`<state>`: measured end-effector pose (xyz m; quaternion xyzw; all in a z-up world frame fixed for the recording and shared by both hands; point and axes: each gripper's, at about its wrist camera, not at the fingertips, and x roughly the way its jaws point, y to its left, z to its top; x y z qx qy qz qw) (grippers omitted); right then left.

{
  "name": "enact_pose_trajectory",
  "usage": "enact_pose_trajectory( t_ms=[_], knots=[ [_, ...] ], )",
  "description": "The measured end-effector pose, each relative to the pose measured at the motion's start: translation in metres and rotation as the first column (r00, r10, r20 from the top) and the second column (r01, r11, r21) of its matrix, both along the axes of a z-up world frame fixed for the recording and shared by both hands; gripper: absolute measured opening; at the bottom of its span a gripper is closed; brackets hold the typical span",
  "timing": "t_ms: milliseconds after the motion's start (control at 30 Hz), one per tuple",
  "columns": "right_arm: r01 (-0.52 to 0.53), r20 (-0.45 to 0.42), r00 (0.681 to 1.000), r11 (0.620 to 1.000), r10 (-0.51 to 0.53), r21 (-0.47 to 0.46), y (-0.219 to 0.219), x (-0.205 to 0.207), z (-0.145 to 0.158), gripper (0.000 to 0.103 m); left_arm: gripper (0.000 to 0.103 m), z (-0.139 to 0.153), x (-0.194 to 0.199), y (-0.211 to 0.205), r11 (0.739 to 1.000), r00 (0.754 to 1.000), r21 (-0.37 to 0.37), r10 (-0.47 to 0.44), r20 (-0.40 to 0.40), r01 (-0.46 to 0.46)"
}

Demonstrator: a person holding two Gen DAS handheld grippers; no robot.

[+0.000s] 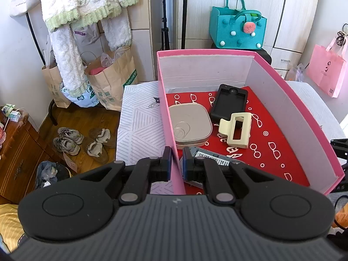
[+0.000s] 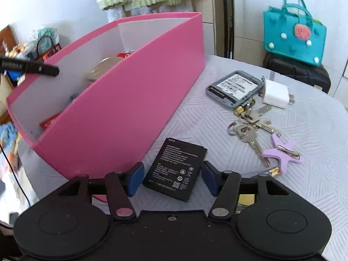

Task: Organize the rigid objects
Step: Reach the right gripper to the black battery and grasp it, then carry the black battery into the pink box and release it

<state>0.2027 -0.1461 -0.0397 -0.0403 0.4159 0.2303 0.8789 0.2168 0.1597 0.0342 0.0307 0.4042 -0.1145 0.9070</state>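
Observation:
My left gripper [image 1: 177, 163] is shut on the near left wall of the pink box [image 1: 293, 100]. The box sits on the quilted table and has a red patterned floor. Inside lie a beige tin [image 1: 189, 124], a black phone case [image 1: 229, 103], a cream hair claw [image 1: 236, 129] and a grey device [image 1: 213, 159] partly hidden behind my fingers. My right gripper [image 2: 173, 176] stands open low over the table, just right of the pink box [image 2: 121, 117]. A flat black battery [image 2: 178, 169] lies between its blue pads, which do not touch it.
On the table to the right lie a grey drive [image 2: 235, 89], a white charger [image 2: 276, 94], a bunch of keys [image 2: 250, 128], a purple star hair clip [image 2: 282, 154] and a small gold cell [image 2: 273, 171]. A teal felt bag [image 2: 293, 34] stands behind. Shoes [image 1: 69, 141] and paper bags sit on the floor left of the table.

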Motion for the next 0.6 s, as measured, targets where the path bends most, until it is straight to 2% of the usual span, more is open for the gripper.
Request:
enact_pose_trajectory(
  t_ms=[100, 200, 300, 533, 567, 600],
  knots=[
    [-0.022, -0.018, 1.0, 1.0, 0.021, -0.016, -0.007, 0.002, 0.002, 0.063, 0.009, 0.0, 0.001, 0.0, 1.0, 1.0, 0.0, 0.0, -0.005, 0.0],
    [-0.06, -0.048, 0.997, 0.996, 0.057, -0.063, -0.009, 0.002, 0.005, 0.054, 0.009, 0.001, 0.002, -0.001, 1.0, 1.0, 0.01, 0.0, -0.006, 0.0],
    [-0.066, -0.075, 0.995, 0.995, 0.06, -0.07, -0.011, 0.007, 0.007, 0.054, 0.009, 0.0, 0.002, -0.001, 1.0, 1.0, 0.014, -0.002, -0.005, 0.002],
    [-0.089, -0.05, 0.995, 0.992, 0.085, -0.085, -0.003, 0.021, 0.004, 0.06, 0.009, 0.001, 0.002, -0.003, 1.0, 1.0, 0.021, 0.0, -0.004, 0.0],
    [-0.099, -0.033, 0.995, 0.991, 0.096, -0.091, -0.001, 0.02, 0.003, 0.059, 0.009, 0.001, 0.002, -0.003, 1.0, 1.0, 0.021, 0.001, -0.005, -0.001],
    [-0.112, -0.017, 0.994, 0.989, 0.111, -0.098, -0.001, 0.019, 0.003, 0.054, 0.009, 0.001, 0.002, -0.003, 1.0, 1.0, 0.02, 0.001, -0.005, 0.0]
  ],
)
